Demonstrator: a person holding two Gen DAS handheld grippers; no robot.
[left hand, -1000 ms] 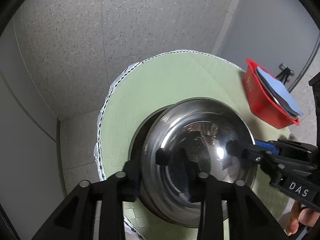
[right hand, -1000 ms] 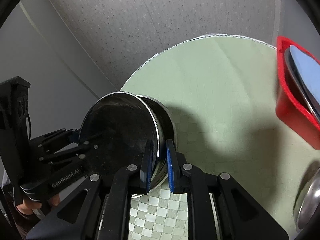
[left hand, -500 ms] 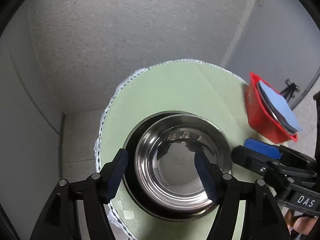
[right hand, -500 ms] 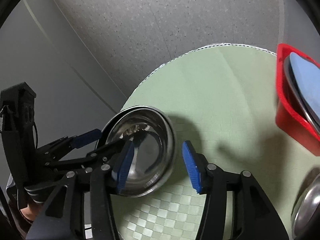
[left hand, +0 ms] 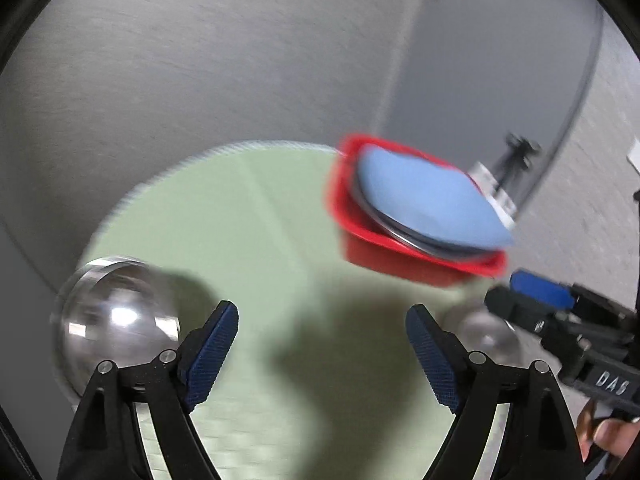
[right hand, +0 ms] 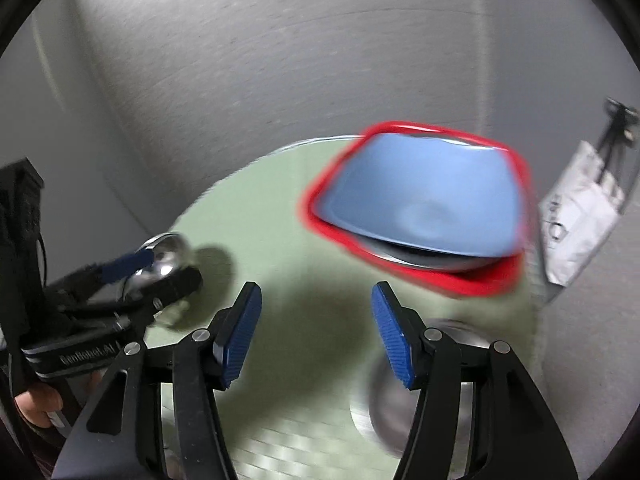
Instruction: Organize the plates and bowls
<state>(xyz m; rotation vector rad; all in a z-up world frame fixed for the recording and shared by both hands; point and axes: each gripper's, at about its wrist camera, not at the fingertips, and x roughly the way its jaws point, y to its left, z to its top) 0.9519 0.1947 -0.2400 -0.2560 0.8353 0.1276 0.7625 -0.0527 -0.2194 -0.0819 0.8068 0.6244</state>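
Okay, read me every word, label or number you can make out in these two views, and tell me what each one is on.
"DAS": white letters on the right gripper body, in the left wrist view.
"GenRobot.AI": on the left gripper body, in the right wrist view, slightly blurred.
White tote bag: a dark printed mark, too blurred to read.

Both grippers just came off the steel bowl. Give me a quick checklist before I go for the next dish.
1. Left gripper open and holding nothing: ok.
2. Right gripper open and holding nothing: ok.
3. Stacked steel bowl resting on the green mat, released: ok.
4. Second steel bowl in front of the right gripper: ok, though blurred.
5. Red bin already holds a blue plate; spare room: cannot tell.
6. Views sharp enough to aim: not ok, motion blur.
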